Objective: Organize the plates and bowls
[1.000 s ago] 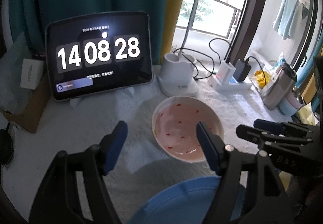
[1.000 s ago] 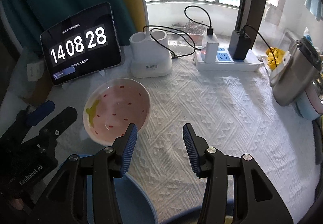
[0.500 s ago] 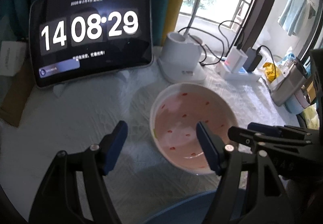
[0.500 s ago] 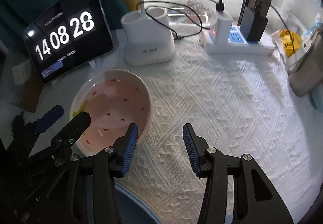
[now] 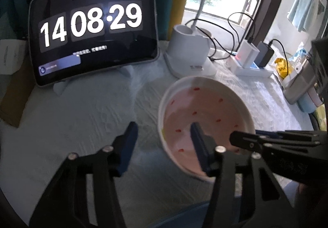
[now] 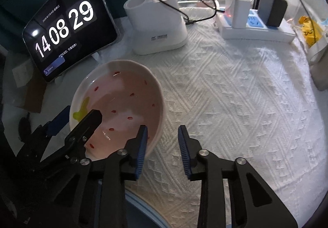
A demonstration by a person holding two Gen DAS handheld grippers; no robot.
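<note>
A white bowl (image 5: 207,109) with a pink inside and red specks stands on the white cloth (image 6: 235,104). My left gripper (image 5: 163,135) straddles its left rim, one finger inside and one outside; the jaws are closing and the pads stand clear of the rim. My right gripper (image 6: 163,137) straddles the bowl (image 6: 123,100) at its right rim the same way, jaws closing, with gaps on both sides. The left gripper (image 6: 75,119) shows across the bowl in the right wrist view. A blue plate (image 6: 141,207) lies just in front of the bowl, mostly hidden under the grippers.
A tablet (image 5: 92,29) showing a clock leans at the back left. A white holder (image 6: 157,29) and a power strip (image 6: 256,29) with chargers stand behind the bowl. A steel flask (image 5: 301,82) is at the right, a cardboard box (image 5: 14,92) at the left.
Both grippers have come down and forward onto the bowl, one at each side of it. Their jaws have narrowed around the rim in the last half second.
</note>
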